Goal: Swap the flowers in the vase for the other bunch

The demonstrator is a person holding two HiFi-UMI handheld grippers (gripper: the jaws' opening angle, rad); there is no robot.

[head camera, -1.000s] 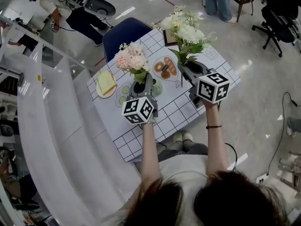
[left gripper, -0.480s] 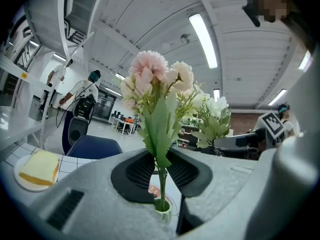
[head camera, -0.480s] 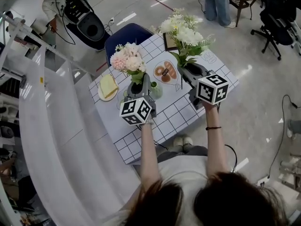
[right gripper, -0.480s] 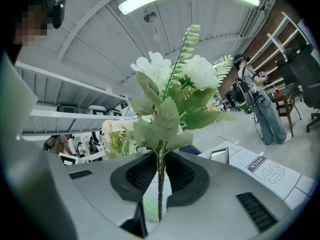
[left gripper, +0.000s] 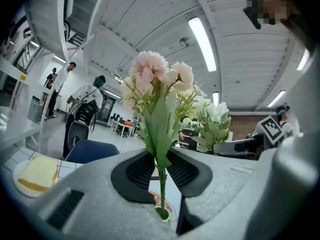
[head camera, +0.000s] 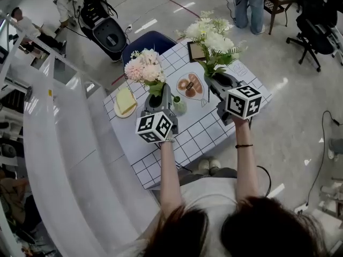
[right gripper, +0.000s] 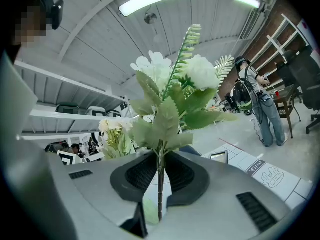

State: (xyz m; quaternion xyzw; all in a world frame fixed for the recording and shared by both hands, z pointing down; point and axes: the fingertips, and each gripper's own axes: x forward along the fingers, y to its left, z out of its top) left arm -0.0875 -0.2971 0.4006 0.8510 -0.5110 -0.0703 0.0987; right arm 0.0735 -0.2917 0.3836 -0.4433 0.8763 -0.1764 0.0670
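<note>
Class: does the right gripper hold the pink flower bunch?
No, the right gripper grips the white flower bunch; the pink flower bunch is in the left gripper.

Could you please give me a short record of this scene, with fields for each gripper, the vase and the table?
left gripper: shut on the stem of the pink bunch
right gripper: shut on the stem of the white bunch, held above the table
vase: small, green, below the left gripper's jaws; the pink stem's end sits in its mouth
table: checked cloth, with a bread slice on a plate and pastries on another
task stage: pink bunch not yet clear of the vase
</note>
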